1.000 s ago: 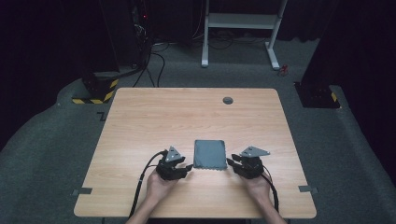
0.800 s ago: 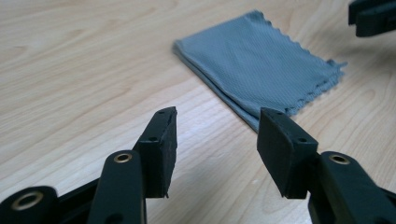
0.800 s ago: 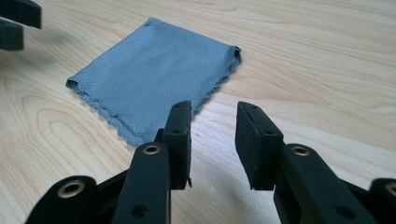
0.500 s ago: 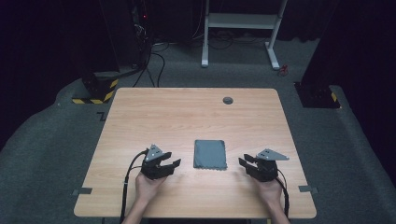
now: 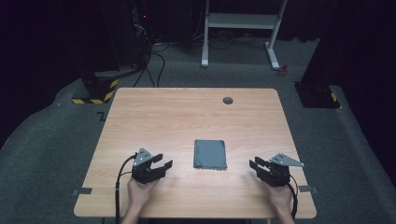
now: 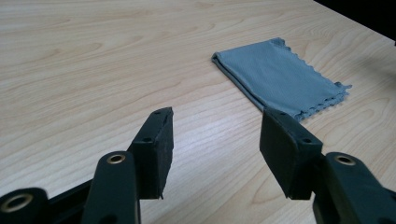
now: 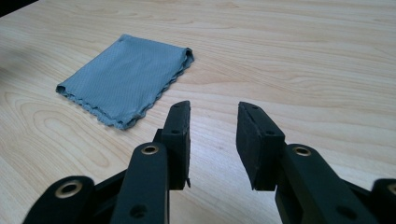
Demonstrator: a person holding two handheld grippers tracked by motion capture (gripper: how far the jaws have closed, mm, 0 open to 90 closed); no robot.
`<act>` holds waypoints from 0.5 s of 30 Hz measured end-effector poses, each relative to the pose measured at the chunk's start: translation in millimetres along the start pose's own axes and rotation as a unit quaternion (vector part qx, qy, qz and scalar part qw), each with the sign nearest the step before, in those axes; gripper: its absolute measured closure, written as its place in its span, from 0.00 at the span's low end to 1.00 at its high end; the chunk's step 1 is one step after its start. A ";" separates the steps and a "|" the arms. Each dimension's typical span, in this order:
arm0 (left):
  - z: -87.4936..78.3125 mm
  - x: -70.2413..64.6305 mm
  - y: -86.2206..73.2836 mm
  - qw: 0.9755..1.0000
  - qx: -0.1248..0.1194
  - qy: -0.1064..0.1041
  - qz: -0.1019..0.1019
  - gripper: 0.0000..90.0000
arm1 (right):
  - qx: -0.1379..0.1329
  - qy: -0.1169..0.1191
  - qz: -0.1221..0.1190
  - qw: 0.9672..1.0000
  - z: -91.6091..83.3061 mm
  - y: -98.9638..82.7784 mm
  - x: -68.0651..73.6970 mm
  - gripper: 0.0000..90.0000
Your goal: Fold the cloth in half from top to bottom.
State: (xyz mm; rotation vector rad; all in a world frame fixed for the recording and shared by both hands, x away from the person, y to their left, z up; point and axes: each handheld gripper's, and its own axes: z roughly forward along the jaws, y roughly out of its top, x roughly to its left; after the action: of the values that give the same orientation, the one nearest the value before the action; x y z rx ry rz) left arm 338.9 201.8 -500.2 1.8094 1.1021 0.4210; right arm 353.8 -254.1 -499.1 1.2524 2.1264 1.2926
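A folded grey cloth (image 5: 210, 154) lies flat on the wooden table (image 5: 187, 116), near the front and about midway across. My left gripper (image 5: 164, 161) rests to the cloth's left, held in a hand, jaws open and empty; they have just been opening. In the left gripper view the cloth (image 6: 280, 77) lies ahead and to the right of the open jaws (image 6: 215, 116). My right gripper (image 5: 255, 164) sits to the cloth's right, also open and empty. From the right gripper (image 7: 214, 109) the cloth (image 7: 126, 77) lies ahead to the left, its scalloped edge nearest.
A small dark grommet (image 5: 228, 100) sits near the table's far edge. Beyond the table stand a white desk frame (image 5: 243, 21), a yellow-and-black striped base (image 5: 95, 91) and a black stand base (image 5: 317, 93). Bare wood surrounds the cloth.
Both grippers have drawn outward from the cloth's side edges, the left one to the left and the right one to the right. The cloth lies where it was.
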 end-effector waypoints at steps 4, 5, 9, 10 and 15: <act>-4.5 2.6 -5.4 1.000 -0.006 0.009 -0.009 0.50 | 0.001 -0.004 0.005 1.000 -4.5 -4.0 -4.3 0.72; -5.0 2.7 -6.7 1.000 -0.006 0.011 -0.009 0.50 | 0.002 -0.004 0.008 1.000 -5.2 -4.8 -4.7 0.72; -7.5 5.1 -9.9 1.000 -0.002 0.020 -0.007 0.49 | 0.001 -0.008 0.009 1.000 -8.5 -8.5 -7.9 0.71; -8.5 6.2 -10.7 1.000 -0.001 0.021 -0.009 0.49 | 0.001 -0.010 0.011 1.000 -9.2 -9.3 -8.5 0.71; -12.0 13.6 -15.6 0.999 0.004 0.034 -0.017 0.47 | 0.005 -0.017 0.017 1.000 -12.0 -13.0 -11.4 0.70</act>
State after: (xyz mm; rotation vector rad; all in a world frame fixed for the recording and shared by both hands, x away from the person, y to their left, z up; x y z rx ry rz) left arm 330.2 221.8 -509.8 1.7927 1.1803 0.4620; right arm 345.4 -272.3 -505.3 1.3099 2.0997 1.2676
